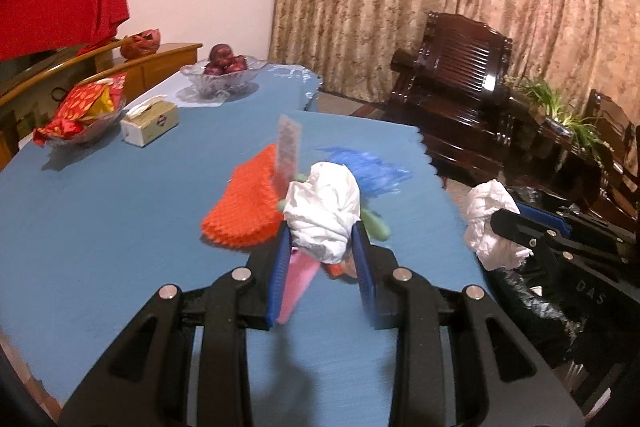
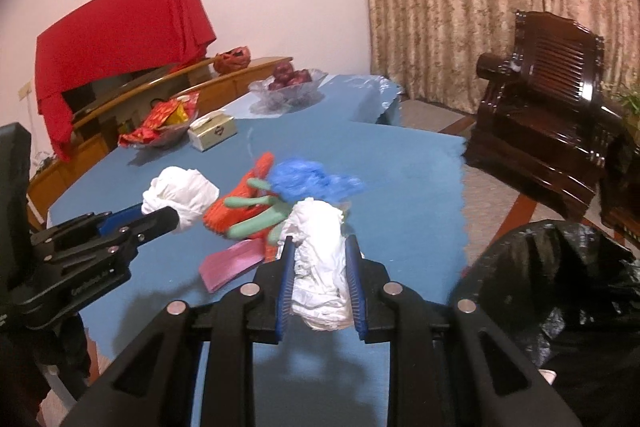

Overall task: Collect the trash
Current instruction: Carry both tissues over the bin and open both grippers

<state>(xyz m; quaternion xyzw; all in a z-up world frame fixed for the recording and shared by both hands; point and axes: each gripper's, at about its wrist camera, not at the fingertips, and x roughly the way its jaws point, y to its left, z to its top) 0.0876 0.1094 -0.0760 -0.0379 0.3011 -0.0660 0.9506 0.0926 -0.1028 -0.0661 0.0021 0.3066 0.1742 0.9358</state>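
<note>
My left gripper (image 1: 322,233) is shut on a crumpled white tissue (image 1: 324,207), held above the blue table (image 1: 100,211). My right gripper (image 2: 320,245) is shut on a second white tissue wad (image 2: 320,279), also off the table. Each shows in the other's view: the right gripper (image 1: 502,223) with its tissue (image 1: 490,215) hangs over the black trash bag (image 1: 532,303); the left gripper (image 2: 170,217) holds its tissue (image 2: 180,193) on the left. The bag (image 2: 560,287) gapes beside the table's right edge.
Beneath the grippers lie an orange mesh (image 1: 244,211), a green doll with blue hair (image 2: 304,179) and a pink paper (image 2: 232,263). A tissue box (image 1: 150,123), a snack bowl (image 1: 84,115) and a fruit bowl (image 1: 224,71) stand at the back. A dark armchair (image 1: 452,95) stands right.
</note>
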